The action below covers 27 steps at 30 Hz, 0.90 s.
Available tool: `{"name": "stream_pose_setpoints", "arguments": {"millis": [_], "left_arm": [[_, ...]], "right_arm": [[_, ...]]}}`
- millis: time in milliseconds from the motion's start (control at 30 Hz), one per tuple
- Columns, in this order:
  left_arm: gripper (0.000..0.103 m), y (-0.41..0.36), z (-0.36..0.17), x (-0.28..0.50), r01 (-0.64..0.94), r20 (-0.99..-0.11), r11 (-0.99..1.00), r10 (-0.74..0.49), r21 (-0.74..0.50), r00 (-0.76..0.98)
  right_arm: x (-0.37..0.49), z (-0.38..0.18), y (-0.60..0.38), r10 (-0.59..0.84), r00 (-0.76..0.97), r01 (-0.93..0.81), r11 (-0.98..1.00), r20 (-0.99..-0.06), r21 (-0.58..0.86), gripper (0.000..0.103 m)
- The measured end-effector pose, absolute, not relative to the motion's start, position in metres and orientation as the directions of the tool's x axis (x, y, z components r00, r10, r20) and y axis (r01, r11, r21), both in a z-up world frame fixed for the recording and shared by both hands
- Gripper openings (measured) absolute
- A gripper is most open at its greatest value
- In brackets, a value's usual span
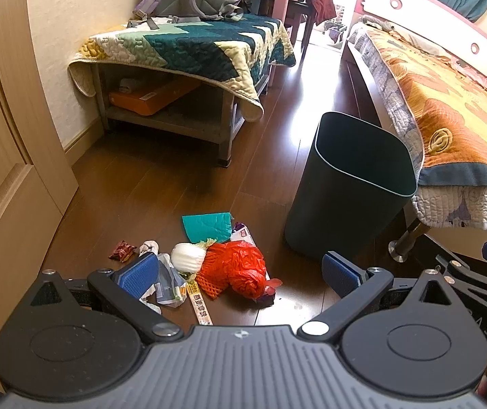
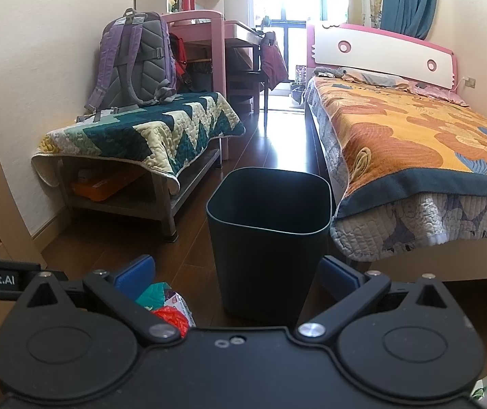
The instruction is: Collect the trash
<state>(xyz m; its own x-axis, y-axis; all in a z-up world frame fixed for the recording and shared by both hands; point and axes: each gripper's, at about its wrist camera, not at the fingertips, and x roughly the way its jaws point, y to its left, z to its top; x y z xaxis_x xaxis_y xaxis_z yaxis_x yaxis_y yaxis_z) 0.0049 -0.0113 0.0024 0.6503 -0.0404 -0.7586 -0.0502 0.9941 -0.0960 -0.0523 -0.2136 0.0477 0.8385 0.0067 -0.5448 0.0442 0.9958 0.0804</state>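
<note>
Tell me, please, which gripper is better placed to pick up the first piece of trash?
Left gripper: open, with the red plastic bag between its fingers. The right gripper, also open, faces the bin.

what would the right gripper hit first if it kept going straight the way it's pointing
Most likely the dark bin: it stands upright straight ahead of the open right gripper, between its fingers. How far off is unclear.

We see bright daylight from the far window glaring on the floor, with sharp focus and fisheye-curved, vignetted edges.
</note>
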Motion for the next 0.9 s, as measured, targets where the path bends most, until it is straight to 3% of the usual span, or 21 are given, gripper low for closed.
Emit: {"name": "stream_pose_setpoints", "arguments": {"millis": [333,600,700,900], "left_arm": [[0.103,-0.006,-0.005,0.009,-0.068,-0.789,0.992,-0.045,-0.109,0.613],[0.103,0.022,-0.022,0.021,-0.175,-0.845,0.977,-0.012,-0.124,0.535],[0.103,0.035,-0.026,0.024,-0.218,-0.853,0.970,0.021,-0.109,0.522],[0.103,0.050,-0.033,0.024,-0.265,-0.870,0.959,0.045,-0.100,0.490]], "right_arm": [[-0.041,0.047,-0.221,-0.003,0.835,0.059,0.995,-0.550,0.084,0.103],[0.015,0.052,-0.234,0.062,0.842,-0.089,0.996,-0.536,-0.025,0.103],[0.050,0.051,-0.243,0.051,0.823,-0.112,0.991,-0.566,-0.074,0.103],[0.135,0.029,-0.275,-0.002,0.722,-0.007,1.000,-0.692,-0.009,0.098]]}}
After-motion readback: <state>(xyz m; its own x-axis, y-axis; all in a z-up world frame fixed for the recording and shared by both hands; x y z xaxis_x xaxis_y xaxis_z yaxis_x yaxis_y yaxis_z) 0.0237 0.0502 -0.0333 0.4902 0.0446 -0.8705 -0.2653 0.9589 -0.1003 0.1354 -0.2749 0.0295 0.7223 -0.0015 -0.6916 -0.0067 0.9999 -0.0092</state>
